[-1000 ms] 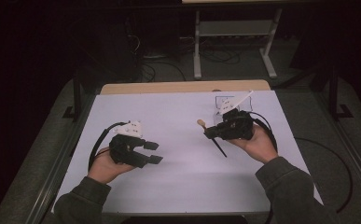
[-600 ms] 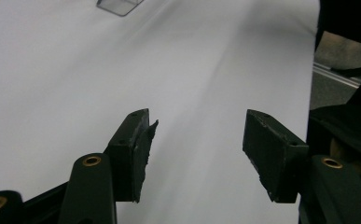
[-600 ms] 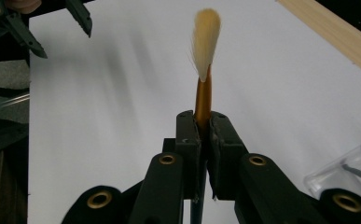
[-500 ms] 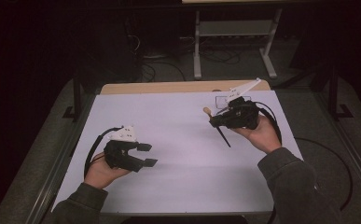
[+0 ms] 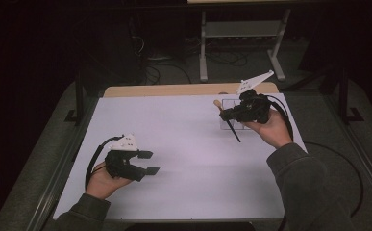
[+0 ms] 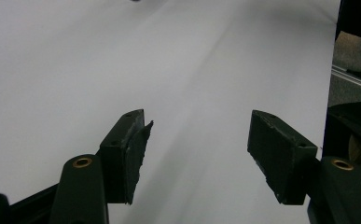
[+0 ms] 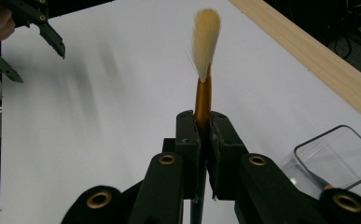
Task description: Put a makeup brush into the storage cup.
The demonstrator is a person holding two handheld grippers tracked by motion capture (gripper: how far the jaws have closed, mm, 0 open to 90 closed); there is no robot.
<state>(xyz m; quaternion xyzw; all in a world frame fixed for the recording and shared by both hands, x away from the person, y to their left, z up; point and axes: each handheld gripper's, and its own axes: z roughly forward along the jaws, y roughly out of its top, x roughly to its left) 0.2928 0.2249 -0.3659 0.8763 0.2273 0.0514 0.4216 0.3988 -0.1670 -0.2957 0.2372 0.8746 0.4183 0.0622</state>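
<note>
While the right gripper clamps the brush near the table's far edge, left fingers have just been opening, empty.

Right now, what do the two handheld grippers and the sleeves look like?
Left gripper: black body, two black jaws with flat rectangular pads, brass-coloured rivets, a white part on top, black cable looping back. Right gripper: the same black build, a pale three-cornered plate on top, black cable trailing. Both sleeves are dark grey-green.

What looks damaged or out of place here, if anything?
One thing: on the left gripper, the rubber pad on the left jaw looks torn and ragged, peeling off its block. Otherwise the right gripper holds the brush cleanly, beside the clear tray on the table.
</note>
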